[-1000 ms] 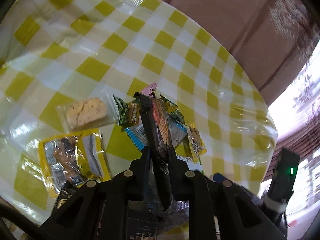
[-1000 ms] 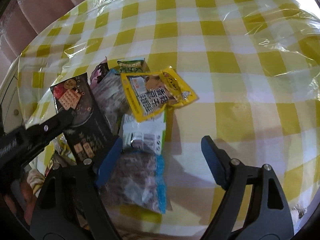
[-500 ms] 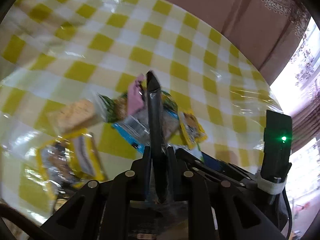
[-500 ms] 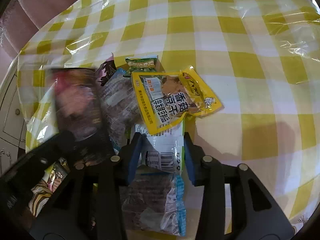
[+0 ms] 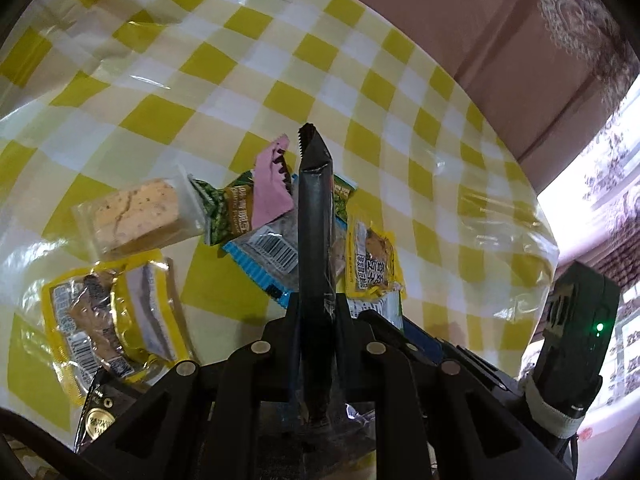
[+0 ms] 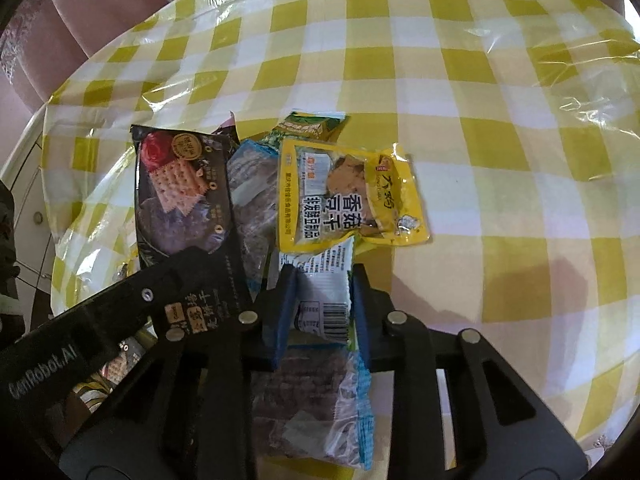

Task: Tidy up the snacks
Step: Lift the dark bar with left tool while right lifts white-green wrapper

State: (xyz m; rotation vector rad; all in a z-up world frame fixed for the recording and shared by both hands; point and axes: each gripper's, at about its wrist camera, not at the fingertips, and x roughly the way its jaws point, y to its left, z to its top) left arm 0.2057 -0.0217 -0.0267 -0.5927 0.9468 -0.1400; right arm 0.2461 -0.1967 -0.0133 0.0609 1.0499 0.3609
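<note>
My left gripper (image 5: 316, 308) is shut on a black cracker packet (image 5: 316, 216), held edge-on above the snack pile; its printed face shows in the right wrist view (image 6: 180, 196). My right gripper (image 6: 320, 300) is shut on a white and green packet (image 6: 326, 284) lying on the table. A yellow packet (image 6: 352, 196) lies just beyond it, and a blue-edged clear packet (image 6: 316, 400) lies under the fingers. The left wrist view shows a biscuit in clear wrap (image 5: 140, 212), a green packet (image 5: 228, 212), a pink packet (image 5: 272, 188) and a yellow packet (image 5: 108, 316).
The round table has a yellow and white checked cloth (image 6: 480, 80) under shiny plastic. Pink upholstered seats (image 5: 480, 12) stand behind the table. The table edge curves at the left (image 6: 48, 184).
My right gripper has closed from wide open onto the white and green packet. My left gripper has lifted and turned the black packet edge-on.
</note>
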